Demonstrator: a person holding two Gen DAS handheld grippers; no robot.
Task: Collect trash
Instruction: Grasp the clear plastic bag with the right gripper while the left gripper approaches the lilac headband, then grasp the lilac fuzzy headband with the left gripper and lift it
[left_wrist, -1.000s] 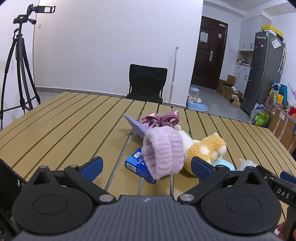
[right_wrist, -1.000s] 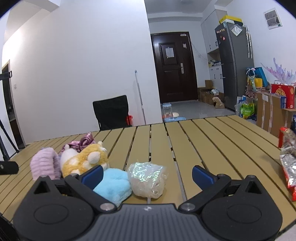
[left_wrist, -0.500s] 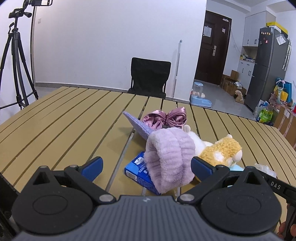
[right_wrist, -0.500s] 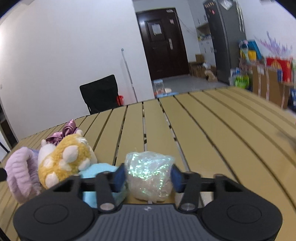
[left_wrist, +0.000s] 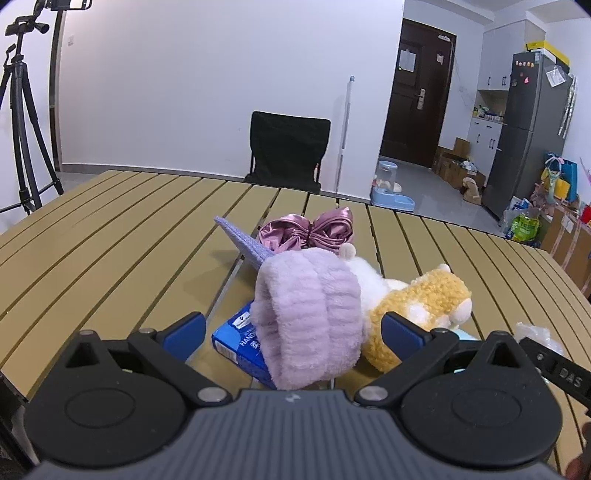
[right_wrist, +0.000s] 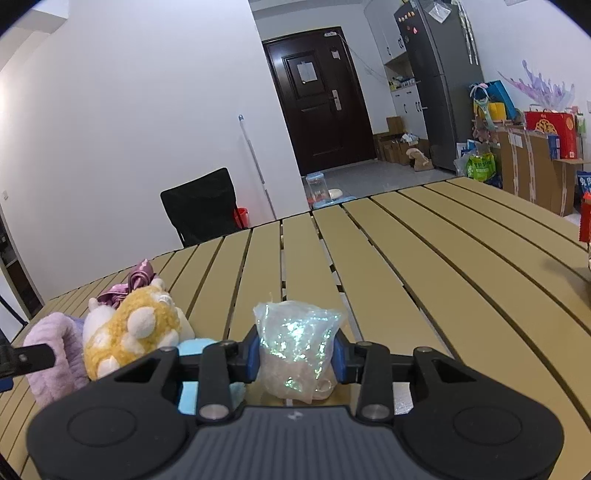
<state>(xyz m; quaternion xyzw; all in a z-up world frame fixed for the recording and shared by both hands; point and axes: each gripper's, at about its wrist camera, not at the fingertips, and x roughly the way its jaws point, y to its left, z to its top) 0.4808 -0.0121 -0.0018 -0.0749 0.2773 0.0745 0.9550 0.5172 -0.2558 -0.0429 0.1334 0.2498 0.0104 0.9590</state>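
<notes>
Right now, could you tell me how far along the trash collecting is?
Nothing looks binned yet; no bin is in view. In hand: the right gripper is shut on the crumpled plastic bag. Left: carrying it off. The left gripper is open near the blue box under the headband; whether that box is trash, I cannot tell.

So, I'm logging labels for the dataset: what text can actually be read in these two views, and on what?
"HAND", cut off by the purple fuzzy headband: on the blue box under it.
"DAS": on the black bar at the left view's right edge.
Smaller print on the blue box: too small to read.
Red gift box, door notice, fridge papers: unreadable.
</notes>
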